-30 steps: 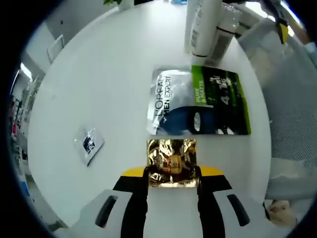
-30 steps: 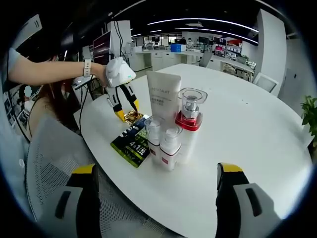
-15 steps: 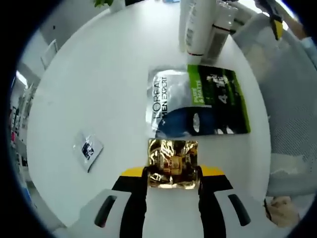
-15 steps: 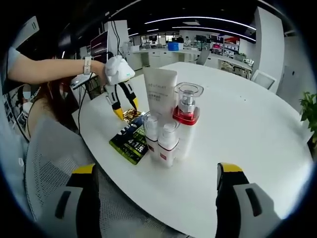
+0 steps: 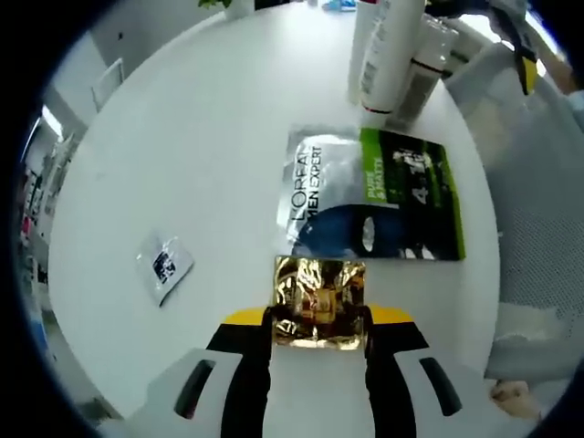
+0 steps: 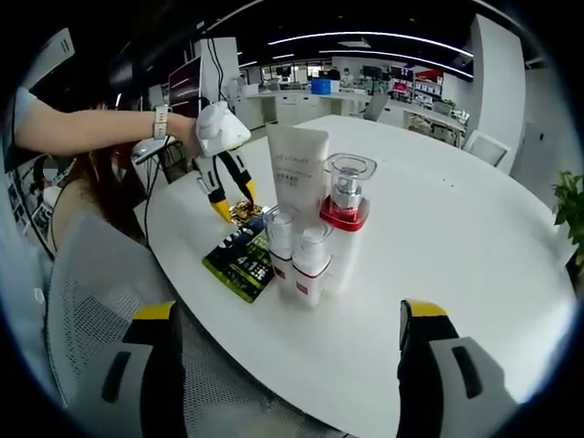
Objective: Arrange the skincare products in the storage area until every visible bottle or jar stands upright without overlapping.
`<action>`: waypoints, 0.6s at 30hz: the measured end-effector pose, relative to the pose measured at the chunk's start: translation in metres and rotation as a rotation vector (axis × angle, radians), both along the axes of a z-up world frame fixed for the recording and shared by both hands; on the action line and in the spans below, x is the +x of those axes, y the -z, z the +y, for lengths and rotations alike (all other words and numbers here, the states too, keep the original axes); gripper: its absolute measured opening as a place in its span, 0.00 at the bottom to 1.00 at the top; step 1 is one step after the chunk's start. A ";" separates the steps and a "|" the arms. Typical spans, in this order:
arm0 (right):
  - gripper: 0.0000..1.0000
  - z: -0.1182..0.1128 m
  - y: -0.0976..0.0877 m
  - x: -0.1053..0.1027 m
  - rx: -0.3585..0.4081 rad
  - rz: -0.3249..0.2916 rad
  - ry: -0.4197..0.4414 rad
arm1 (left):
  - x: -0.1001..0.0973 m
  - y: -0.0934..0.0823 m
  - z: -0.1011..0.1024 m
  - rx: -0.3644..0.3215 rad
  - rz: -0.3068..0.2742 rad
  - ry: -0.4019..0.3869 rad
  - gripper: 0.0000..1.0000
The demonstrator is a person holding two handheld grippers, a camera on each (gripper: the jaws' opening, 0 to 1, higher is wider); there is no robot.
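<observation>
My left gripper (image 5: 319, 339) is closed on a gold foil packet (image 5: 318, 300), flat on the white table (image 5: 201, 155); just beyond it lies a face-mask sachet (image 5: 372, 193) (silver, blue and green), and off to one side a small sample packet (image 5: 164, 265); farther on stand a white tube (image 5: 383, 50) and a bottle (image 5: 424, 64), upright and close together; my right gripper (image 6: 290, 360) hangs wide open over the table edge, gripping nothing; ahead of it two small red-banded bottles (image 6: 301, 265) stand before a pump bottle (image 6: 346, 219).
</observation>
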State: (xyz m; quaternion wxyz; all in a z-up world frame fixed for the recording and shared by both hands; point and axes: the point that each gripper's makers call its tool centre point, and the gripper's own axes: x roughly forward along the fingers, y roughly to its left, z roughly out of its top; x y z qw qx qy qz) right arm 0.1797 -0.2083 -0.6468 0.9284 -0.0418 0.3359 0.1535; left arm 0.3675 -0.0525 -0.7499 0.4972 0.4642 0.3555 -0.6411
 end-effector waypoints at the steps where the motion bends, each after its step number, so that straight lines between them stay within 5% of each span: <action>1: 0.99 0.000 0.000 0.000 0.000 0.000 0.000 | 0.000 0.000 0.000 -0.001 0.000 0.000 0.36; 18: 1.00 0.004 -0.007 0.001 0.005 -0.028 0.003 | 0.004 -0.010 -0.001 -0.076 -0.031 -0.091 0.52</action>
